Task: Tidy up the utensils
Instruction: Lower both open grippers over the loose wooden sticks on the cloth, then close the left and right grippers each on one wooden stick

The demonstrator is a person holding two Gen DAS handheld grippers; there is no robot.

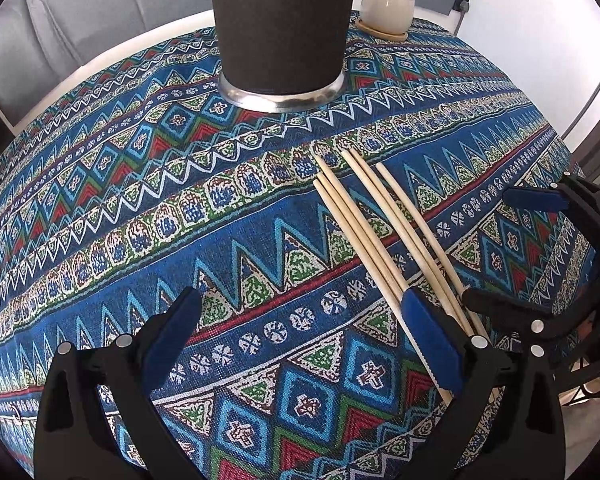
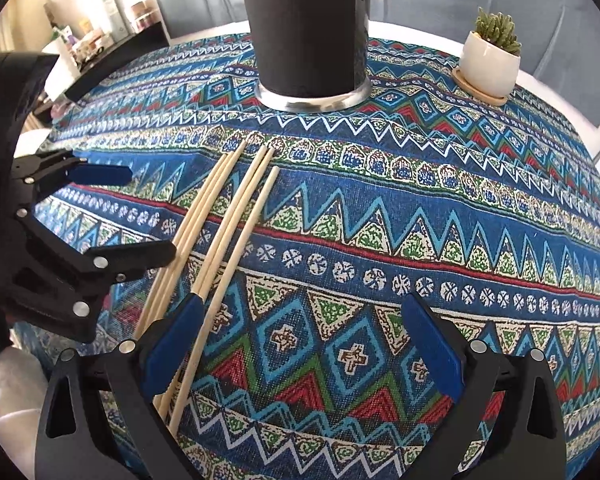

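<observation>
5 chopsticks (image 1: pixel 374 224) are laid loose on the tablecloth (image 1: pixel 180 216), near the black cup (image 1: pixel 282 28), presumably their holder. Left gripper (image 1: pixel 300 332) and right gripper (image 2: pixel 300 336) are held spread, empty, ready for picking.

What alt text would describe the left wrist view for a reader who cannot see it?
Six wooden chopsticks lie on a patterned tablecloth, between the open left tool and the open right tool. Behind stand a black cup and a potted succulent.

grey sofa (image 1: pixel 80 12) | white wall (image 1: pixel 540 20) | cluttered shelves (image 2: pixel 112 12) | daylight
</observation>
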